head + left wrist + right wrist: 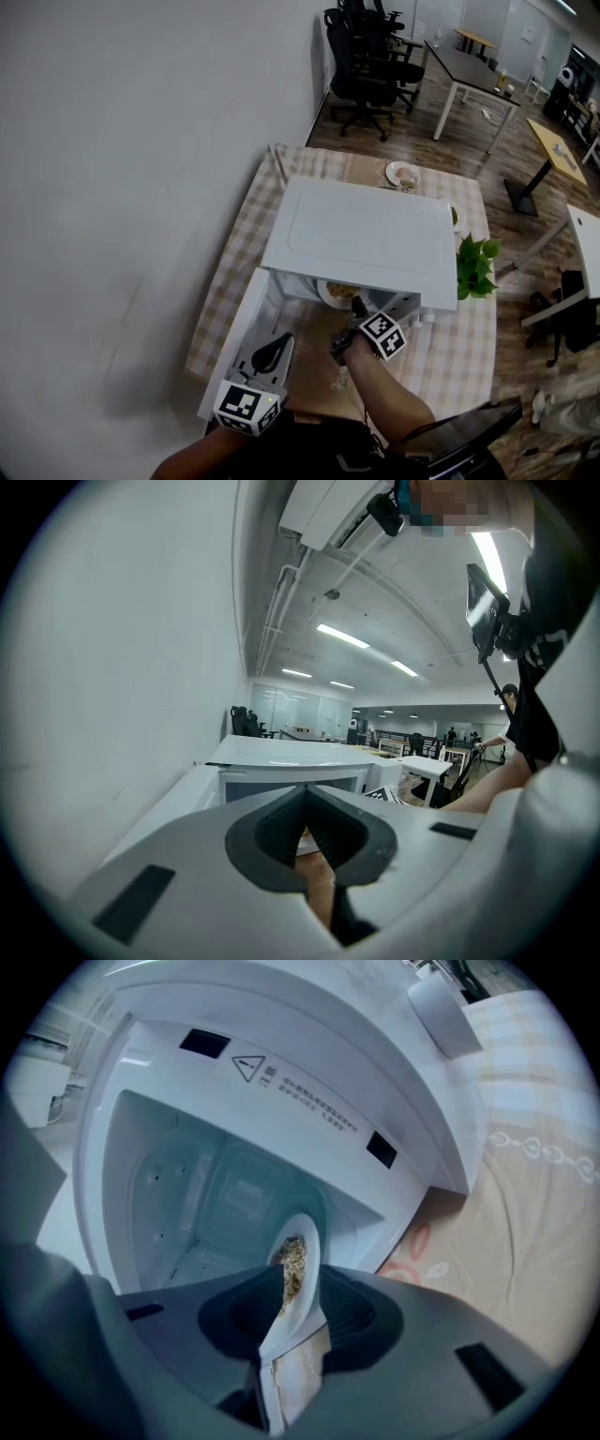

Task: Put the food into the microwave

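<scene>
Right gripper view showed my right gripper (295, 1288) clamped on the plate (305, 1241) rim, food (292, 1262) at the microwave (309, 1101) mouth. My left gripper (305, 803) sat closed on nothing before the microwave. I judged level, straight insertion best.

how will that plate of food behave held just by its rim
Probably stiff: the plate shows no sag though the right gripper pinches only its rim. It may tilt or slip, as its weight hangs beyond the jaws. The loose food could slide if it tips.
</scene>
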